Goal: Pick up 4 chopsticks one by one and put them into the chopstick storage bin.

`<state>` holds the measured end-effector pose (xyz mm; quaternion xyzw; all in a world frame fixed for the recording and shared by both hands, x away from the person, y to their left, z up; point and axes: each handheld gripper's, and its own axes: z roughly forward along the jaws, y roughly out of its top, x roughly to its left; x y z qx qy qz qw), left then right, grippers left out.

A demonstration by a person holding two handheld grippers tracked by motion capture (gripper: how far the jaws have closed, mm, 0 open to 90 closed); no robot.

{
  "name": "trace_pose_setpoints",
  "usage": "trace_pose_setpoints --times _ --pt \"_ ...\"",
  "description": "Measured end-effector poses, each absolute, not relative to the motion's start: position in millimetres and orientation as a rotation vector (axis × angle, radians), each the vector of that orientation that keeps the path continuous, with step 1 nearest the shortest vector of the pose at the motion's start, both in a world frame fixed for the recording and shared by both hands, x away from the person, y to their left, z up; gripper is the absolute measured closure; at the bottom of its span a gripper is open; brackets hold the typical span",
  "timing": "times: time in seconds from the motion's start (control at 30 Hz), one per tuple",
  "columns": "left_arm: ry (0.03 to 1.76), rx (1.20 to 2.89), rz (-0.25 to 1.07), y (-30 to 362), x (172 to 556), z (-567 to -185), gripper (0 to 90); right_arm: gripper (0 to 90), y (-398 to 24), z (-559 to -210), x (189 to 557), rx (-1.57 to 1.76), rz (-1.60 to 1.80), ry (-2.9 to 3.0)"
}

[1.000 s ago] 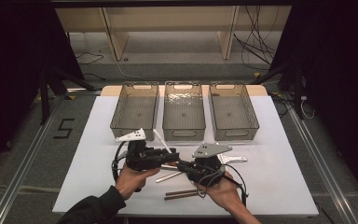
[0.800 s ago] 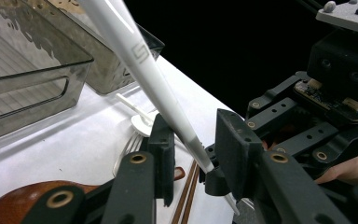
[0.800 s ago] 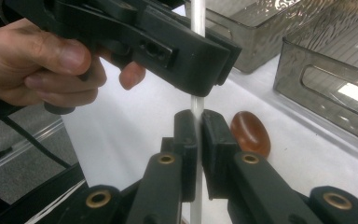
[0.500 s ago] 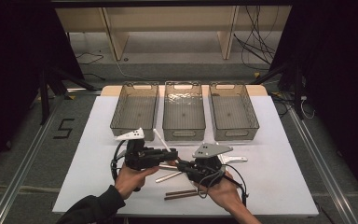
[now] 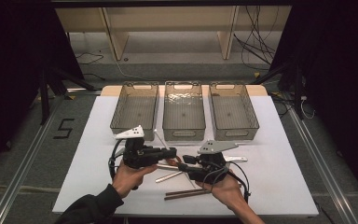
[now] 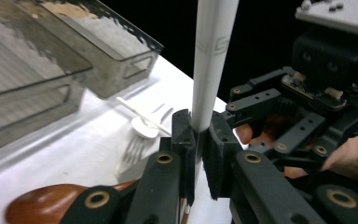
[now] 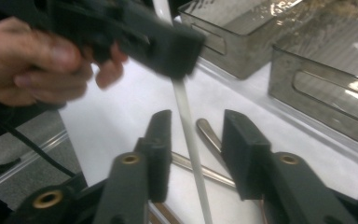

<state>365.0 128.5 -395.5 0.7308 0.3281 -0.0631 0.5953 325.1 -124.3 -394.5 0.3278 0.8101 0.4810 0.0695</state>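
Observation:
A long white plastic handle (image 6: 212, 60) stands upright between the two grippers. My left gripper (image 6: 198, 149) is shut on its lower part, and in the high view the left gripper (image 5: 170, 151) points right at mid-table. My right gripper (image 7: 193, 149) faces it; its jaws have just been opening and now stand apart on either side of the white handle (image 7: 189, 135) without pressing it. Seen from above, the right gripper (image 5: 185, 162) sits just right of the left one, and the white handle (image 5: 160, 138) slants up behind them.
Three clear bins stand in a row at the back: left (image 5: 130, 127), middle (image 5: 182, 133), right (image 5: 235, 132). A metal utensil (image 5: 172, 176), brown chopsticks (image 5: 186, 192) and a white fork (image 5: 235, 159) lie near the hands. A wooden spoon (image 6: 42, 207) lies under the left gripper.

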Motion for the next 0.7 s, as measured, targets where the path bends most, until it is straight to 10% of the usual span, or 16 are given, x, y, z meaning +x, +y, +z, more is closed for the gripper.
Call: trace_pose_setpoints --times 0.7 --pt "0.908 1.575 0.048 199.6 399.3 -355.3 83.0 35.7 -173.6 -387.5 328.7 1.141 1.352 2.336"
